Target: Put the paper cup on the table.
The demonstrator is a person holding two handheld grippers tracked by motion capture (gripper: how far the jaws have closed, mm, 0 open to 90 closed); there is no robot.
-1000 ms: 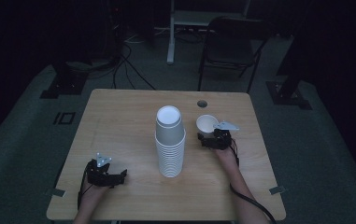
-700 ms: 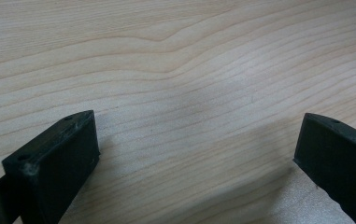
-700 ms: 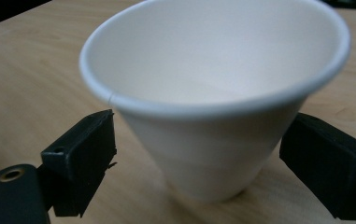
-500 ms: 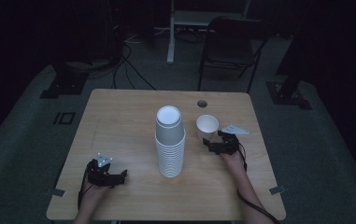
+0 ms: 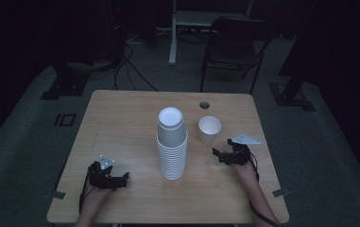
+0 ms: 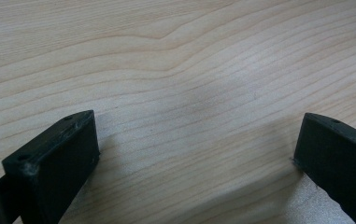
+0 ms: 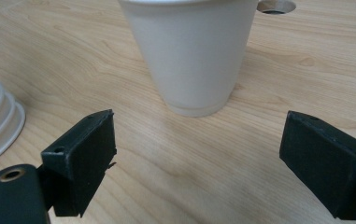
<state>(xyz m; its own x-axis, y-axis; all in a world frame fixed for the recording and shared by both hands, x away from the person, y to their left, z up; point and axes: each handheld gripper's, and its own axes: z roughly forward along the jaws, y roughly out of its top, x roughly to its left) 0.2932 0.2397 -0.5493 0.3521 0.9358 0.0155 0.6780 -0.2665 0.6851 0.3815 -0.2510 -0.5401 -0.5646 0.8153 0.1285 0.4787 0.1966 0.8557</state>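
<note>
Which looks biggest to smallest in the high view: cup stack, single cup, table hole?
1. cup stack, clearly the largest.
2. single cup, upright beside it.
3. table hole, the smallest; it lies farther from the camera, but the gap is plain.

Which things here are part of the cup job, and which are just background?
In play:
- stack of cups, upside down, mid-table
- single cup, upright, standing apart from the stack
- right hand-held gripper, open, near the single cup
- left hand-held gripper, open, resting on the table

Lying about:
- folding chair beyond the table
- cables on the floor
</note>
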